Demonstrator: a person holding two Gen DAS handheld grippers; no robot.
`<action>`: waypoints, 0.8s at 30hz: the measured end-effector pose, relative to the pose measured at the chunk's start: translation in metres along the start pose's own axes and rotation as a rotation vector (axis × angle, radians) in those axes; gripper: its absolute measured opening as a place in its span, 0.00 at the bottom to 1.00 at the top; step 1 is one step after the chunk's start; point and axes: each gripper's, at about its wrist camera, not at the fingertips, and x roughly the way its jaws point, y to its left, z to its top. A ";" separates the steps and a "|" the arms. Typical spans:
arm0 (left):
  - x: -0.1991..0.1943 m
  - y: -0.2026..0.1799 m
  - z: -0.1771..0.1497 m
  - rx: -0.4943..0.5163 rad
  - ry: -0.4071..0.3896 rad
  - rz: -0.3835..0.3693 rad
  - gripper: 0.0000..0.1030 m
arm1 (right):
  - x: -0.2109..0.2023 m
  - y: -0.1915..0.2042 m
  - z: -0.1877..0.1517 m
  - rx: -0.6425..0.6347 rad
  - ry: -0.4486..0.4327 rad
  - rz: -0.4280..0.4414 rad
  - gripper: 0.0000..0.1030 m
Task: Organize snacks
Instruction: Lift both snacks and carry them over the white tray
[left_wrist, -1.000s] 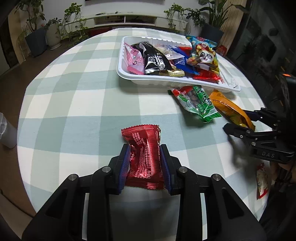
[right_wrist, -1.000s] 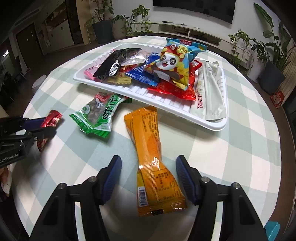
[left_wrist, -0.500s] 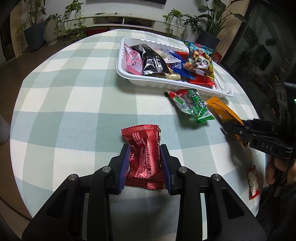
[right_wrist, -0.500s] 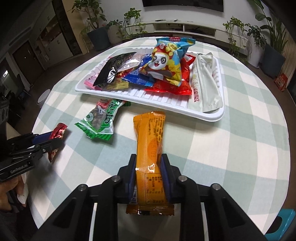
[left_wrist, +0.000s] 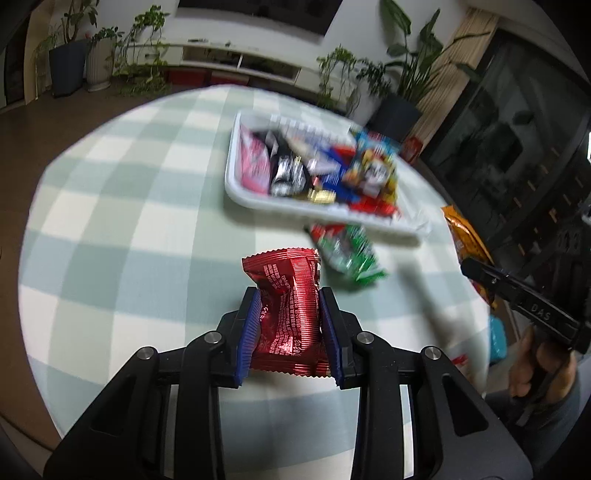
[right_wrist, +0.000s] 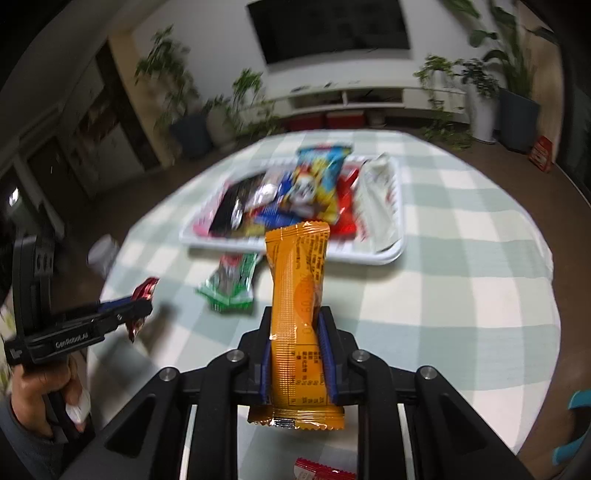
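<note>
Snacks are the concern: a crinkled red foil packet (left_wrist: 286, 314) sits pinched between the blue pads of the left tool (left_wrist: 288, 325), raised above the green-and-white checked tabletop (left_wrist: 129, 229), while a long orange plastic-wrapped bar (right_wrist: 297, 314) is clamped low on its length in the right tool (right_wrist: 295, 354). Ahead lies the white rectangular plastic tray (right_wrist: 391, 254), already heaped with mixed packets, and a green-and-red wrapper (right_wrist: 231, 284) lies on the cloth just before it. Slippery film could slide from either grip, and packets dropped on that heap may spill over the shallow rim.
</note>
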 end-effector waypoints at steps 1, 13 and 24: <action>-0.006 -0.002 0.007 0.003 -0.018 -0.004 0.29 | -0.006 -0.003 0.004 0.019 -0.027 0.002 0.23; 0.021 -0.020 0.131 0.094 -0.093 0.046 0.29 | 0.012 0.032 0.088 0.035 -0.123 0.070 0.23; 0.108 -0.013 0.160 0.121 -0.034 0.050 0.29 | 0.101 0.049 0.144 -0.003 -0.039 -0.022 0.23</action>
